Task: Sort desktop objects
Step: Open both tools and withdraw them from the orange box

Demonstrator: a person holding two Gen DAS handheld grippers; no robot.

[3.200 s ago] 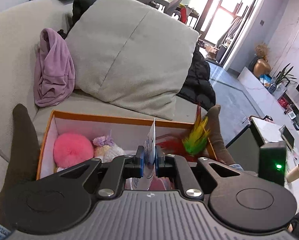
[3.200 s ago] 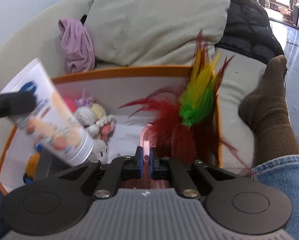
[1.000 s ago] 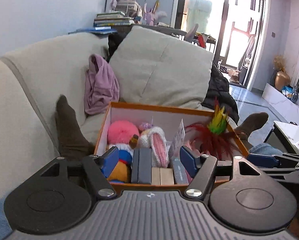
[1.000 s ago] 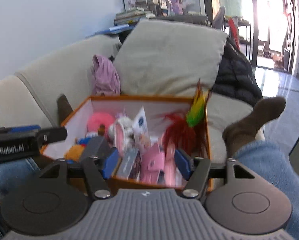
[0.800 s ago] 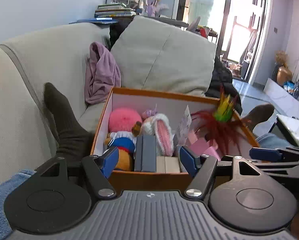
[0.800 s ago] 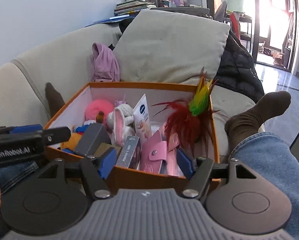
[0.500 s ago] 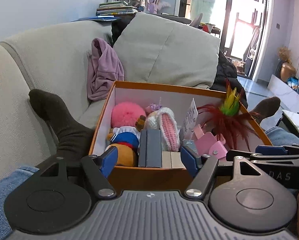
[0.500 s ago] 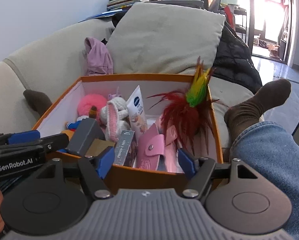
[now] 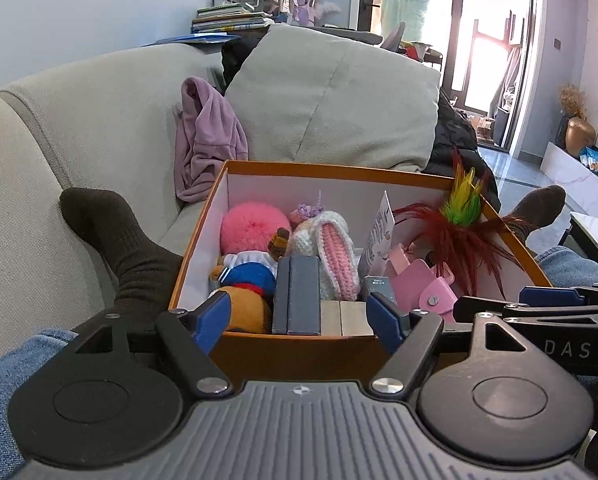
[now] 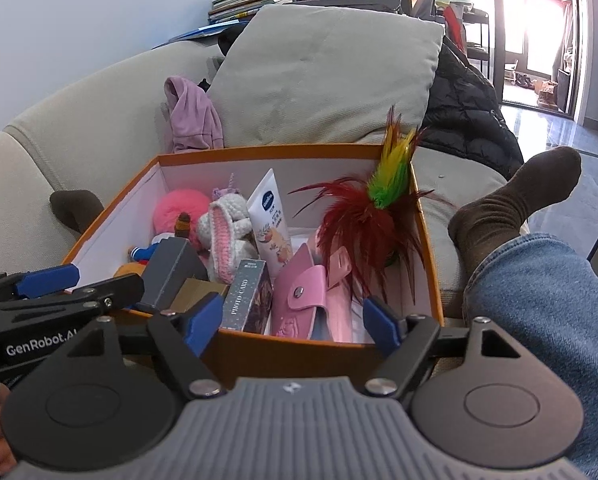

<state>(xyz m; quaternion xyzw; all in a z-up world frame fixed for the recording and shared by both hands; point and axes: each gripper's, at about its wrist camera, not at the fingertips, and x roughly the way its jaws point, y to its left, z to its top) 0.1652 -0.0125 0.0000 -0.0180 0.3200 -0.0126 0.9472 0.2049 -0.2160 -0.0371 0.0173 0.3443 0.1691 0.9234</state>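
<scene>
Now both grippers, left & right, were spread wide, empty, just before orange box w/ sorted items.

Both looking forward from just before the near wall of the orange box, slightly downward. Sharing the box and sofa cushion.

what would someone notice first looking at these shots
The orange box crammed with toys, sitting on the sofa between the person's legs. A red feather toy with a green-yellow tip sticks up over its right wall, and a pink pompom sits back left. Both grippers, left and right, hover open before it.
</scene>
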